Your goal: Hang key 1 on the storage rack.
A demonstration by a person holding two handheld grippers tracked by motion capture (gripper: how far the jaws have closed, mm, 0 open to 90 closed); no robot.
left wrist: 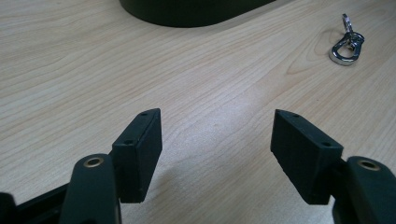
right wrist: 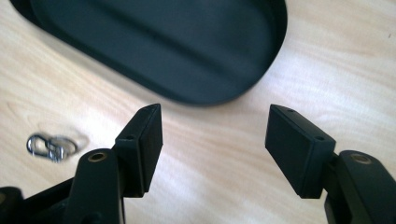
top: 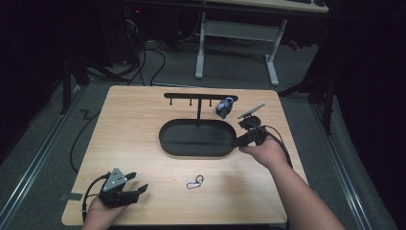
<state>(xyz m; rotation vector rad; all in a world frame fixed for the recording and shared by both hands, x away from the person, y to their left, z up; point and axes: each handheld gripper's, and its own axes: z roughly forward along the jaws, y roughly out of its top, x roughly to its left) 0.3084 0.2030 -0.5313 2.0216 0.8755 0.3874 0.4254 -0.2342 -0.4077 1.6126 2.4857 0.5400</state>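
A: We're holding the right hand-held gripper [top: 235,142] with jaws apart, nothing between them, at the right end of the black oval metal tray [top: 168,139].

B: We're resting the left hand-held gripper [top: 142,188] open too; the small silver metal clasp [top: 195,182] is lying on the pale wooden bench [top: 134,120] just in front of that tray.

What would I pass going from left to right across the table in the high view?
Left gripper → metal clip → blue thing hanging on the rack → right gripper.
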